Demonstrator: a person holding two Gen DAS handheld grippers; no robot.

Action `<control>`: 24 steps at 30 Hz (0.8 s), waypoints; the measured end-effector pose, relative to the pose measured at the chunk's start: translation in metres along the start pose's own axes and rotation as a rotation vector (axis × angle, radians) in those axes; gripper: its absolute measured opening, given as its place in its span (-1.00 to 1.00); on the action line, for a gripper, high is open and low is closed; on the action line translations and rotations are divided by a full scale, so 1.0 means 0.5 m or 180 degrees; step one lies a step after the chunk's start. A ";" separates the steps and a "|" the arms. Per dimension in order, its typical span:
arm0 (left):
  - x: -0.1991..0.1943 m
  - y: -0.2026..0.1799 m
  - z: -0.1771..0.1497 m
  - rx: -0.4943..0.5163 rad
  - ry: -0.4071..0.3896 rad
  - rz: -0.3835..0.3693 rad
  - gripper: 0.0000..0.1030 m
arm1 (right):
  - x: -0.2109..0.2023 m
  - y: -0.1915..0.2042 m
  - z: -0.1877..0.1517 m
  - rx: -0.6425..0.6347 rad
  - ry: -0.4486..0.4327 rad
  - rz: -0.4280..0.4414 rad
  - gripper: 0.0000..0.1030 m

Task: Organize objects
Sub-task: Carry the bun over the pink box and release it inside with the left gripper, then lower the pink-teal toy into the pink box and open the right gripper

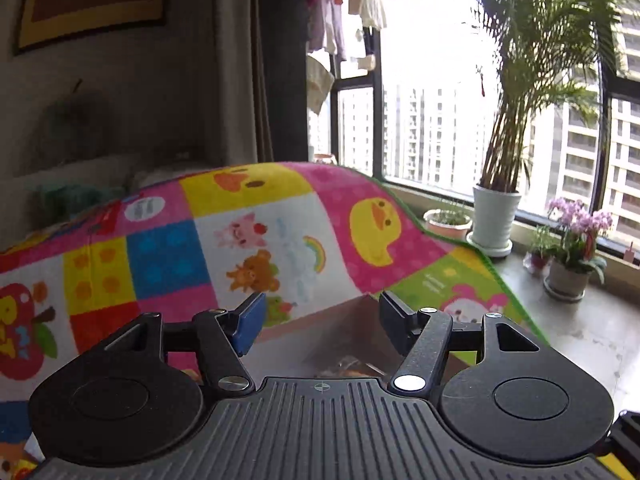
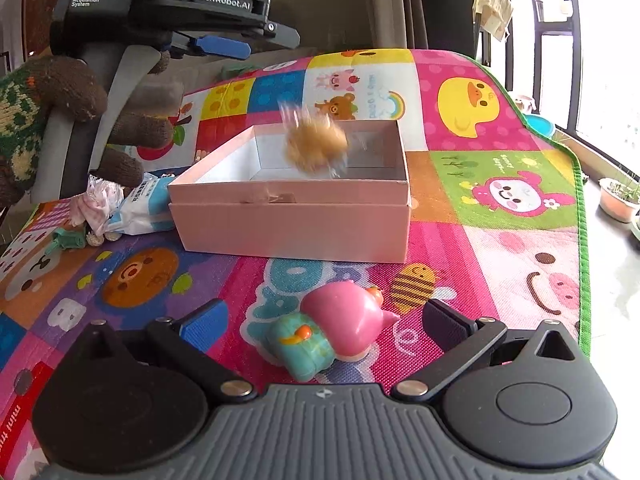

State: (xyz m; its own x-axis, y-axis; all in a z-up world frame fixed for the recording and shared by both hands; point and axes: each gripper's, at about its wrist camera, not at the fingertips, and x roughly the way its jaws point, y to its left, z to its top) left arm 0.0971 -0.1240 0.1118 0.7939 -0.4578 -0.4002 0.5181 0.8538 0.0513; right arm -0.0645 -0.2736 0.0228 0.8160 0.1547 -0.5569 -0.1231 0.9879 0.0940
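Observation:
A pink cardboard box (image 2: 296,224) stands open on the colourful play mat (image 2: 500,260). A tan fluffy thing (image 2: 316,144) shows as a blur in the air over the box's opening, touching neither gripper. My left gripper (image 1: 322,308) is open and empty, looking over the box's far corner (image 1: 362,308); its blue finger (image 2: 220,47) shows high at the back left in the right wrist view. My right gripper (image 2: 324,312) is open low over the mat. A pink toy (image 2: 348,320) and a teal toy (image 2: 304,348) lie together between its fingers, untouched.
Left of the box lie a tissue pack (image 2: 140,204), a crumpled wrapper (image 2: 98,204) and a small teal item (image 2: 68,240). A knitted glove (image 2: 60,92) holds the left gripper. The mat's green edge (image 2: 580,200) runs along the right; potted plants (image 1: 496,216) line the window sill.

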 end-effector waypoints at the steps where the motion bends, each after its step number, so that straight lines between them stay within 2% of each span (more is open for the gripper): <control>1: 0.002 -0.004 -0.006 -0.0007 0.0083 0.0075 0.31 | 0.000 0.000 0.000 0.0003 -0.0004 0.0001 1.00; 6: -0.062 0.030 -0.068 -0.0554 0.0231 -0.0039 0.31 | 0.000 -0.001 0.000 0.0023 -0.0015 -0.0044 1.00; 9: -0.128 0.051 -0.110 -0.0766 0.0268 0.0025 0.31 | 0.000 -0.003 0.001 0.0021 -0.0004 -0.0067 0.96; 12: -0.206 0.071 -0.157 -0.0758 0.0257 0.0203 0.31 | 0.011 0.006 0.003 -0.0087 0.0176 -0.0061 0.41; 15: -0.272 0.090 -0.210 -0.0709 0.0269 0.0523 0.31 | 0.011 0.023 0.009 -0.0230 0.0271 -0.0022 0.31; 18: -0.315 0.123 -0.263 -0.0903 0.0407 0.0746 0.28 | -0.010 0.036 0.049 -0.0242 0.0167 0.0140 0.25; 21: -0.351 0.154 -0.307 -0.1098 0.0439 0.0788 0.28 | -0.036 0.049 0.141 -0.0329 -0.0272 0.0089 0.26; 23: -0.372 0.166 -0.323 -0.1071 0.0394 0.0871 0.28 | -0.039 0.054 0.214 -0.0336 -0.0660 -0.0094 0.49; 24: -0.381 0.171 -0.327 -0.1038 0.0351 0.0930 0.28 | -0.031 0.059 0.247 -0.0309 -0.0755 -0.0217 0.83</control>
State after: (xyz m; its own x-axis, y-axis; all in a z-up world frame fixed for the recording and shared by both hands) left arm -0.0620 0.0770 0.0427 0.8442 -0.1717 -0.5078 0.1357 0.9849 -0.1074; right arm -0.0111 -0.2477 0.1363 0.9325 0.0928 -0.3491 -0.1076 0.9939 -0.0231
